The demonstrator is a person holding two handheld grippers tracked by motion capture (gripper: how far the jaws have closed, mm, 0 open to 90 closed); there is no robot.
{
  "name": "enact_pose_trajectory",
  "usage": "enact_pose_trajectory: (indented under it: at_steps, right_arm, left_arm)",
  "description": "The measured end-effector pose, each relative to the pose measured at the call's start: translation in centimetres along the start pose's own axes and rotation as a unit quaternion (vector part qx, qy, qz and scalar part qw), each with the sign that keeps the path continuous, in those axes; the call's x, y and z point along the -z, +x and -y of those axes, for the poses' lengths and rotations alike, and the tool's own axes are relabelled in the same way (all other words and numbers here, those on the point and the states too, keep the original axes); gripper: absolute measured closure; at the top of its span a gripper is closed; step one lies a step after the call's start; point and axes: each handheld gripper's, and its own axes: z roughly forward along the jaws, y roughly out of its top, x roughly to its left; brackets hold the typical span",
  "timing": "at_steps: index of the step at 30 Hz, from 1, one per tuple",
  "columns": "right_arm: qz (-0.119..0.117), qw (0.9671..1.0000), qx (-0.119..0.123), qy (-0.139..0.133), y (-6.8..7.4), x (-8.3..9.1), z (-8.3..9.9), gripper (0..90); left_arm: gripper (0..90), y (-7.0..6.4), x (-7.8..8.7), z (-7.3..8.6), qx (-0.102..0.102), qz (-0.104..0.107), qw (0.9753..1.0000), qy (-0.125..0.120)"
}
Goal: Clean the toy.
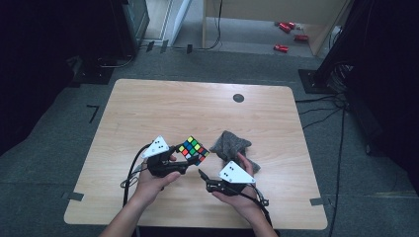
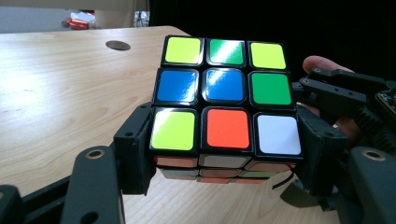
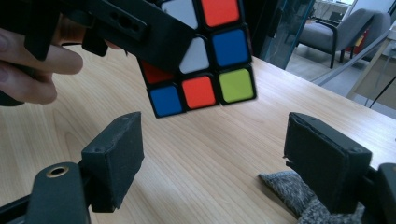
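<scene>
In the high view, the puzzle cube (image 1: 193, 150) is seen just below the middle of the frame, lifted off the wooden table (image 1: 148, 103) and clamped in the left gripper (image 1: 184, 161). The right gripper (image 1: 201, 175) lies just to the lower right of the cube, apart from it, so the cube sits up and to the left of its jaws. A grey cloth (image 1: 232, 147) rests on the table to the right.

In the left gripper view, the cube (image 2: 223, 109) is gripped at its lower layer by both jaws — its underside is hidden.

In the right gripper view, the cube (image 3: 201, 70) hangs in the upper middle, ahead of the right gripper (image 3: 210, 158), whose jaws stand wide apart and empty; the cloth (image 3: 299, 198) is cut off at the lower right — the cube's top is cropped
</scene>
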Motion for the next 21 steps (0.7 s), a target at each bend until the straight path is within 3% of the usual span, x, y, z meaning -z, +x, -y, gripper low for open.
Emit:
enact_pose_trajectory:
  at_steps: [13,21]
  right_arm:
    - [0.015,0.9995,0.028,0.0,0.9,-0.5,0.0,21.8]
    - [0.041,0.9979,0.048,-0.014,1.2,-0.4,-0.1,32.3]
  left_arm:
    - [34.9,-1.2,-1.0,0.2,0.012,0.023,0.9995,0.017]
    - [34.8,-1.6,-1.3,0.2,0.023,0.031,0.999,0.024]
